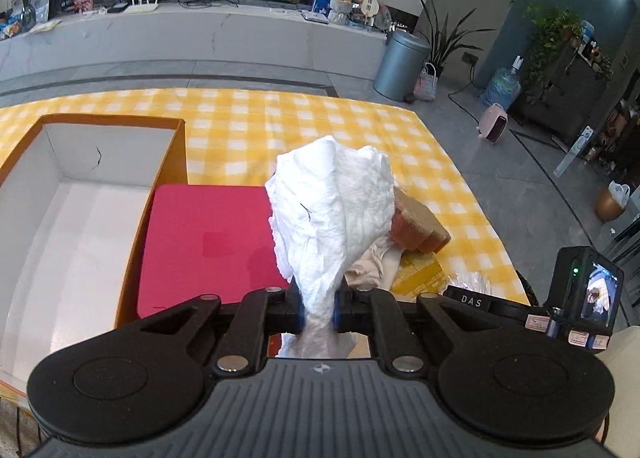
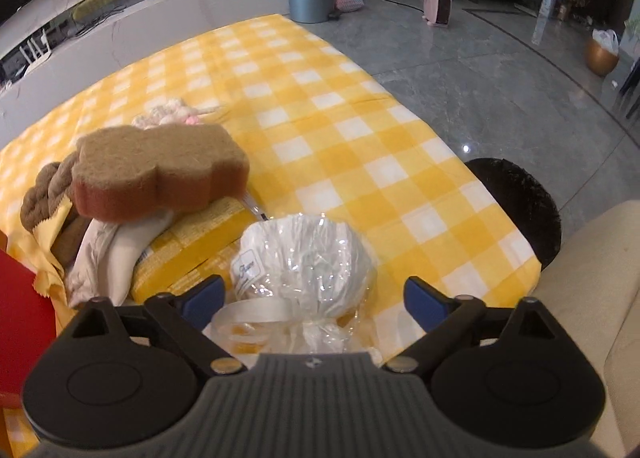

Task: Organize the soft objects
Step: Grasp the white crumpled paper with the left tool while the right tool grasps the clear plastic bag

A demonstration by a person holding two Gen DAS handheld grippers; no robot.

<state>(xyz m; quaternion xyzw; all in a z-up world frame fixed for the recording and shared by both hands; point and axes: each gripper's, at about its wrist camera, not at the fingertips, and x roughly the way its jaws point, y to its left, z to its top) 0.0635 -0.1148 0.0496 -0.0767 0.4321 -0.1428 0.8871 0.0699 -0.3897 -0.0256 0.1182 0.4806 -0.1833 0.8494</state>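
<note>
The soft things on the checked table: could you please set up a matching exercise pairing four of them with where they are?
Things:
1. white cloth
2. brown sponge
3. plastic-wrapped bundle
4. box

Places:
A. between the open jaws of the right gripper
B. left of the red board, open
C. pinched in the left gripper
D. on top of the pile

Pairs: 1-C, 2-D, 3-A, 4-B
</note>
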